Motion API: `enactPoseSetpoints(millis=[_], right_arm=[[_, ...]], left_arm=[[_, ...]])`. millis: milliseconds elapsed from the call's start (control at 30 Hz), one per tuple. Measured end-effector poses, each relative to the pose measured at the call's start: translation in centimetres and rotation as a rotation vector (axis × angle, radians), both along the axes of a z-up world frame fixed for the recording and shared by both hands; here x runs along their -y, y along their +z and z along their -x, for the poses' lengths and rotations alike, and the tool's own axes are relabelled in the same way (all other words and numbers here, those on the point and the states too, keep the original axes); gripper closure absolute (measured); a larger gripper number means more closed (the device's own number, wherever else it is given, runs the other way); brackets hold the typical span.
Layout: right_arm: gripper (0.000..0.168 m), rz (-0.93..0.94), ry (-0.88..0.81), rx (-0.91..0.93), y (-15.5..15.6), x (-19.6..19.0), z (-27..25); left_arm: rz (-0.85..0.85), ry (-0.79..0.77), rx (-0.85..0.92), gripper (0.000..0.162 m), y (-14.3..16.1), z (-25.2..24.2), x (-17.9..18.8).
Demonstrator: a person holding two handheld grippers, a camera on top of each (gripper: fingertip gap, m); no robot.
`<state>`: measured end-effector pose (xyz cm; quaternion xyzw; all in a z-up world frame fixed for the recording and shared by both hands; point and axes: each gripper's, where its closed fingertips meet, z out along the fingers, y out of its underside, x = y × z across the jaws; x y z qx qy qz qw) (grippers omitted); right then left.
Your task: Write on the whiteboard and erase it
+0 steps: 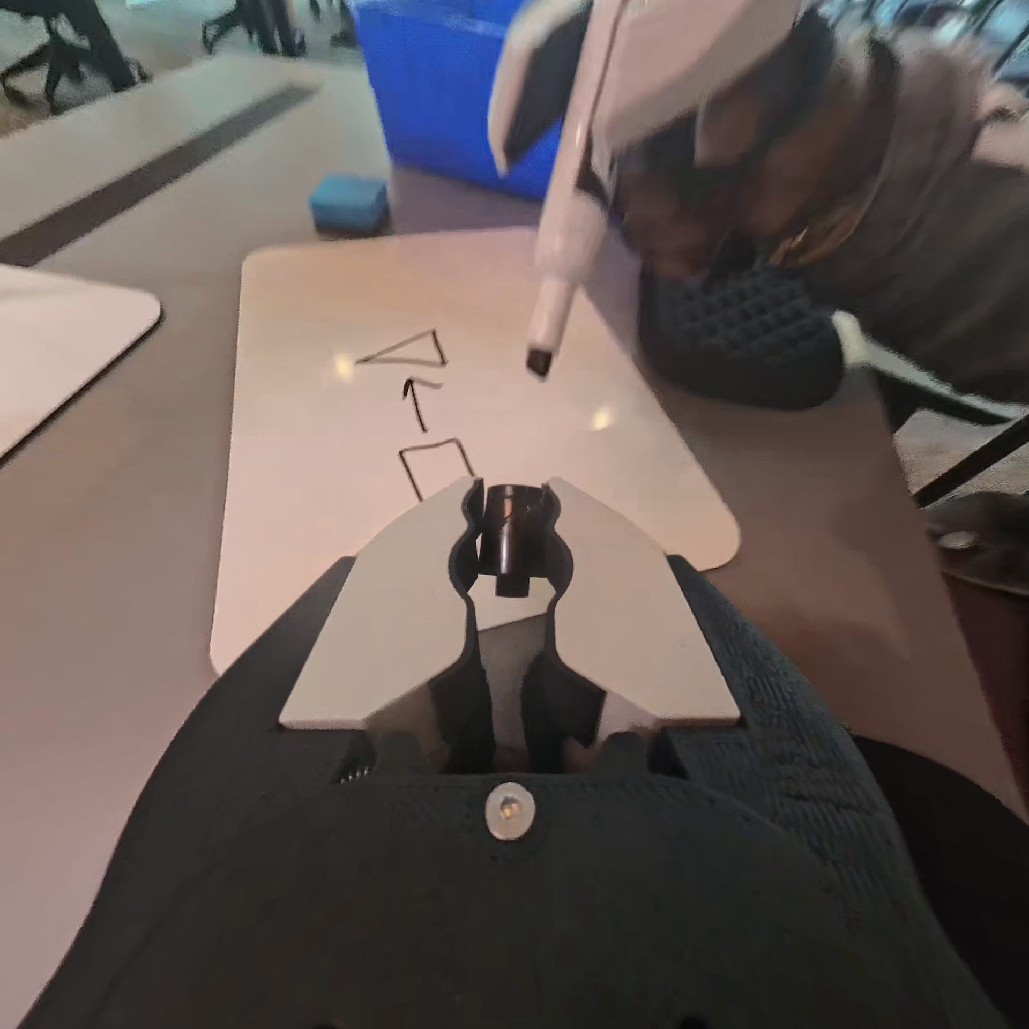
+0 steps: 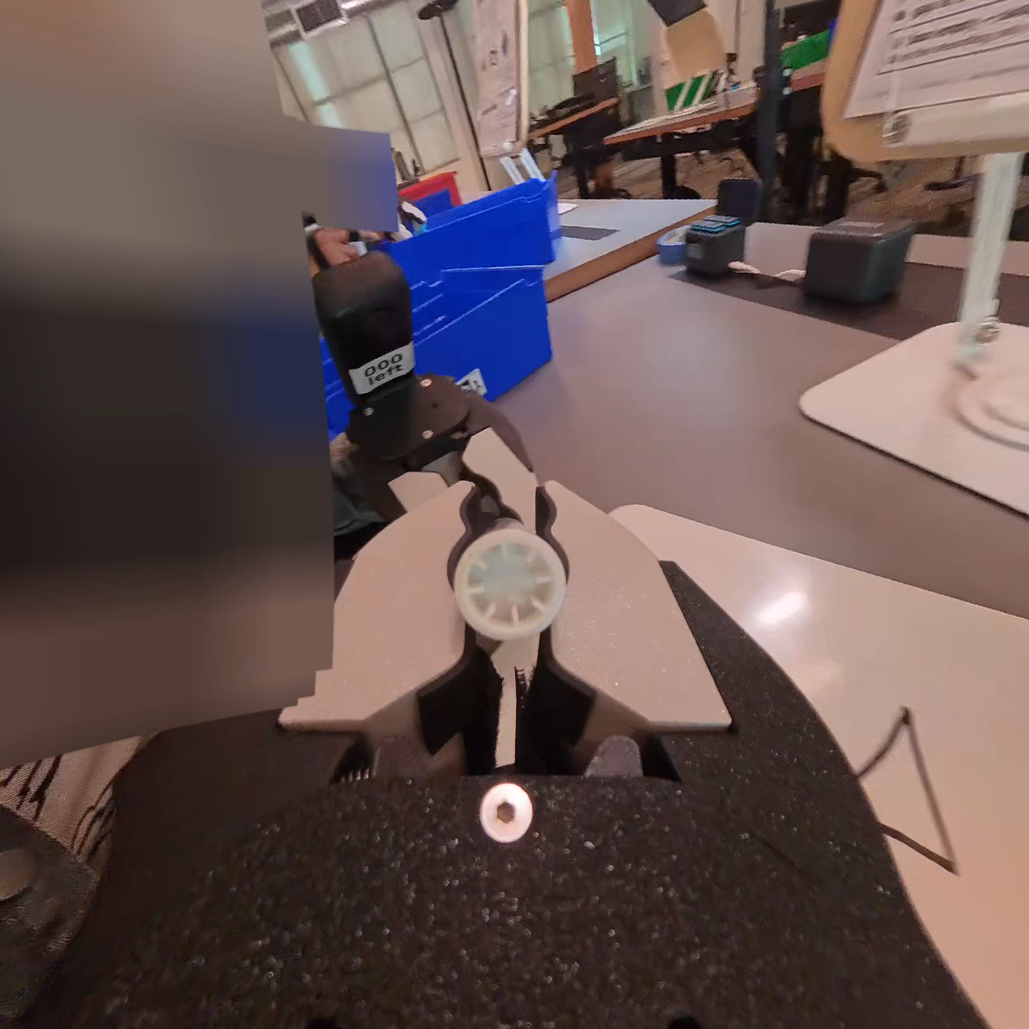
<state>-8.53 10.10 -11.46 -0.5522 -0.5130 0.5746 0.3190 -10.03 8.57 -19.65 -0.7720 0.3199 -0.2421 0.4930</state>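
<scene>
Whiteboard (image 1: 312,501) lies flat on the grey table (image 1: 111,501), short edge toward the left wrist camera. Drawn on it down the middle: a triangle (image 1: 409,351), an arrow (image 1: 416,406) and a box (image 1: 434,465), in black ink. Writing looks done or nearly so; erasing not started.

Marker (image 1: 557,267) is white with a black tip, uncapped, tip just above the board near its right edge, beside the triangle, not touching. Right gripper (image 2: 504,501) is clamped on the marker barrel; the right wrist view shows the marker's butt end between the jaws, so the pen points away and down, a writing hold. In the left wrist view this gripper is blurred by motion.

Left gripper (image 1: 511,487) is closed on the black cap (image 1: 509,534), held over the near edge of the board, likely parked there so the cap is ready for recapping.

Blue eraser (image 1: 348,203) sits on the table just past the far edge of the board, untouched. Blue bin (image 1: 445,100) stands behind it. A second white board (image 1: 67,334) lies off the left edge, apart. Likely next: cap the marker, then go for the eraser.
</scene>
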Motion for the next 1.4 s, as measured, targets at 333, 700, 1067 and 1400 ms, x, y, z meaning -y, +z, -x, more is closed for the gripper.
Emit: enactPoseSetpoints(millis=[333,700,1067,1400], right_arm=[[0.148,0.108,0.096,-0.039,-0.7,3.1,1.8],[0.149,0.117,0.039,-0.098,-1.2,3.3,2.2],[0.149,0.198,0.124,-0.207,0.5,4.3,2.1],[0.149,0.097,0.061,-0.321,2.1,4.6,2.1]], left_arm=[[-0.126,-0.115,0.096,0.143,2.8,-1.9,1.5],[-0.170,-0.045,0.054,0.147,3.1,-0.8,1.2],[-0.145,-0.114,0.234,0.148,4.5,-2.3,2.1],[-0.235,-0.091,0.222,0.148,5.4,-2.9,2.2]])
